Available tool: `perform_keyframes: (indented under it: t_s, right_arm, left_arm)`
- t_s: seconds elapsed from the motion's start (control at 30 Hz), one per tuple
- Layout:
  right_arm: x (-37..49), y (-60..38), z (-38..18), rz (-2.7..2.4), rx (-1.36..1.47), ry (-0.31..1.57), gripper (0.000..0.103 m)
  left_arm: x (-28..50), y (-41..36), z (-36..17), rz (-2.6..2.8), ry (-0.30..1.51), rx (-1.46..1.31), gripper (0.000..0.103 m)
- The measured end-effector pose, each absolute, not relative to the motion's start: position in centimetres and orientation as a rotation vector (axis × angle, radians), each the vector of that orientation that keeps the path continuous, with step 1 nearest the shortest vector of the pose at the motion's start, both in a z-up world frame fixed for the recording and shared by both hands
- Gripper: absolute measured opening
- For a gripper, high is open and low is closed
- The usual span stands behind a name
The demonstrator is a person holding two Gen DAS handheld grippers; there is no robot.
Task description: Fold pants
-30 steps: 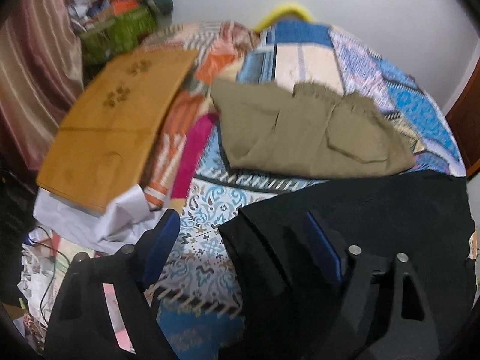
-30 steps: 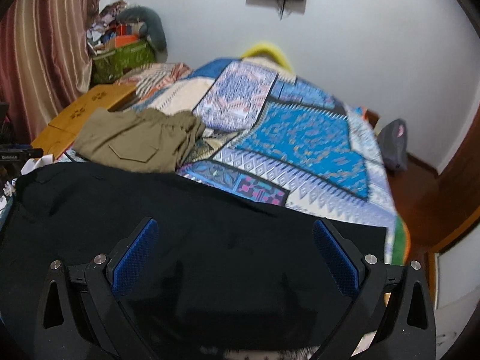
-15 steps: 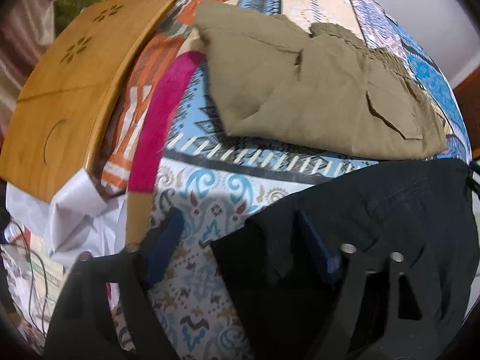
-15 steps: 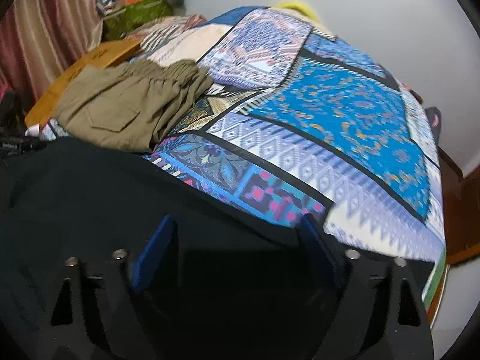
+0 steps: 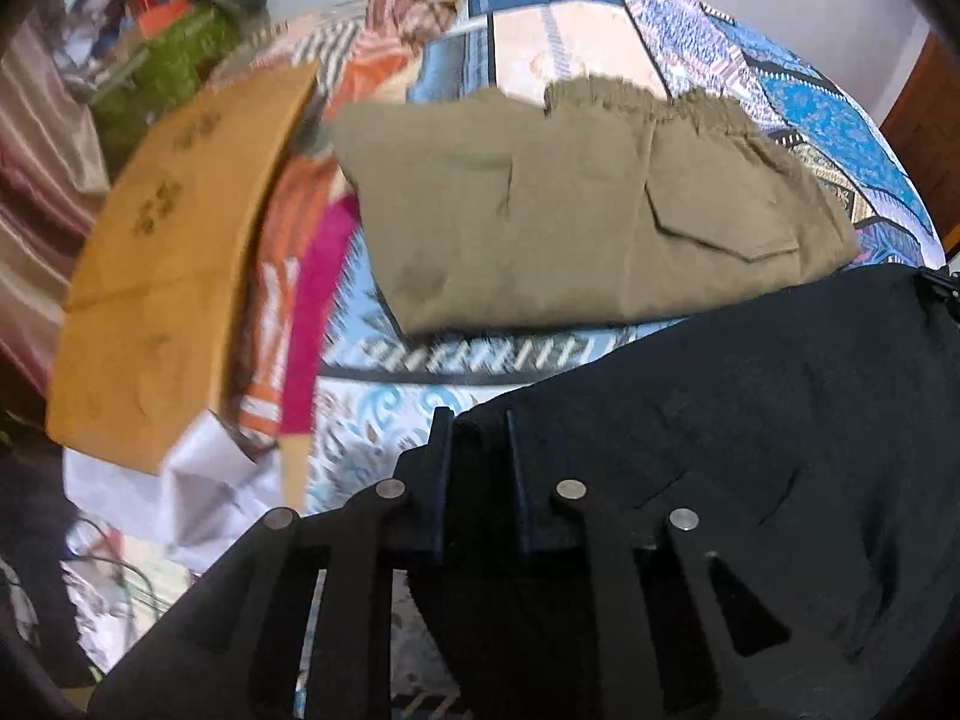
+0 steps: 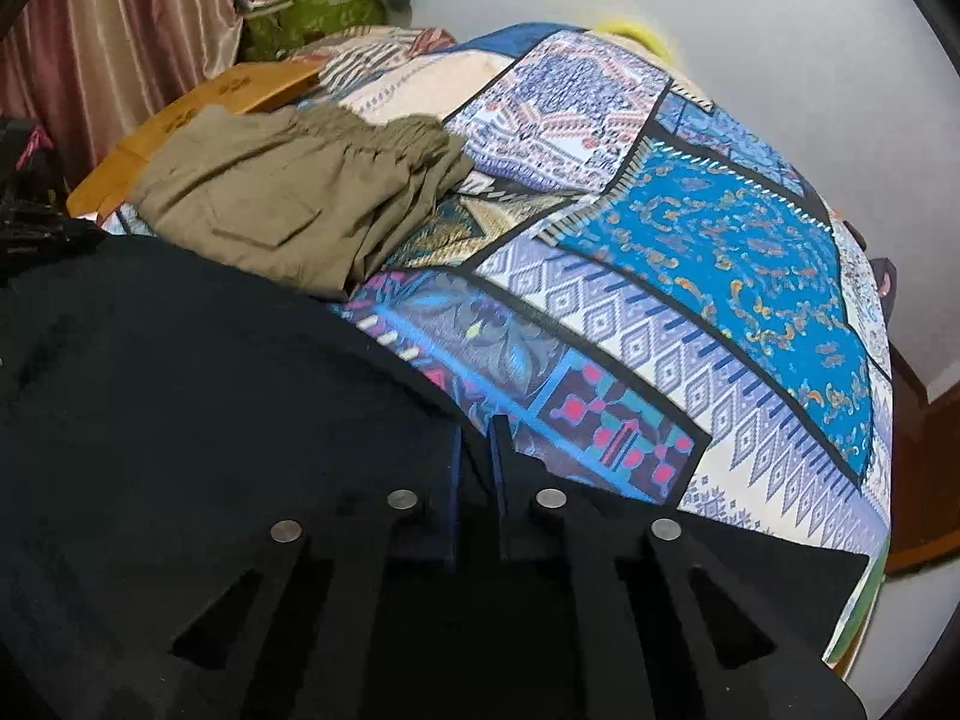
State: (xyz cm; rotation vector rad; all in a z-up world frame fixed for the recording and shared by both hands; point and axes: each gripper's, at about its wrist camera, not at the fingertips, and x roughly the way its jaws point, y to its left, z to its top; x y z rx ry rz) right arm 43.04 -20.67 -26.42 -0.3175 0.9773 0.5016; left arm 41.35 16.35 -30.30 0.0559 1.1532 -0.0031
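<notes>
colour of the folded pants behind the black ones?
Olive khaki, plain; the folded pants show best in the left wrist view.

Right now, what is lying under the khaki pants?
Under the khaki pants only the patterned bedspread shows around their edges. Whatever lies directly beneath them is covered. The black pants hide their near edge.

So counting it up: two pairs of pants on the bed, one black pants (image 5: 750,420) at the near edge and one olive pants (image 5: 570,210) further in. One patterned bedspread (image 6: 690,300), one wooden board (image 5: 162,276) at the left edge, two grippers.
</notes>
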Motion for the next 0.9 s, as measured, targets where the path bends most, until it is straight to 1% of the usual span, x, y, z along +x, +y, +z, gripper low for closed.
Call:
perform_keyframes:
  t_s: [0.23,0.37,0.6,0.9]
  right_arm:
    - [43.9,-20.9,-23.5,0.437,-0.259,0.89,0.004]
    - [42.3,-21.8,-21.1,0.437,-0.239,0.851,0.004]
    - [36.5,-23.5,-17.3,0.464,-0.203,0.794,0.004]
    - [28.0,-25.3,-14.2,0.488,-0.142,0.756,0.004]
  left_arm:
    - [43.5,15.9,-25.4,0.031,1.037,0.092,0.014]
    - [43.1,15.0,-22.5,0.014,0.969,0.099,0.013]
    - [37.2,13.8,-18.1,-0.016,0.849,0.122,0.013]
    - [27.8,13.0,-13.9,-0.037,0.768,0.119,0.012]
